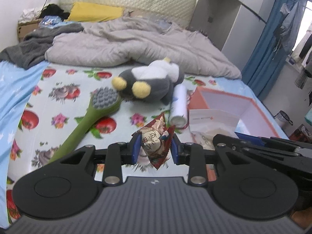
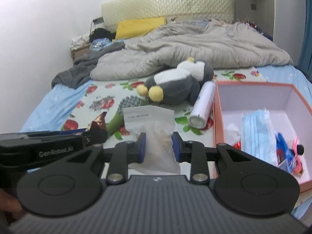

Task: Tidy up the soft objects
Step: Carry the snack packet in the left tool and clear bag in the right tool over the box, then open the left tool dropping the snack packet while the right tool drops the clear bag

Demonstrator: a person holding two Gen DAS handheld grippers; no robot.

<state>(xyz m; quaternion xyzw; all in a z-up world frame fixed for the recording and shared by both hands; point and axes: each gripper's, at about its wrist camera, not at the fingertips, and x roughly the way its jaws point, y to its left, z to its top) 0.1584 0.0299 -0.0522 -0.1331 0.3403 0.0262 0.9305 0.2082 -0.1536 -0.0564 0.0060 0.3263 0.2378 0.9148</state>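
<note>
Left tool clamps snack packet; right tool grips pouch.

Ahead of my left gripper the way is hemmed in: the green brush slants across on the left, the white can lies on the right, and the plush penguin blocks the far end. My right gripper has the open pink box just beside it (partly filled), with bare floral sheet towards the left.
</note>
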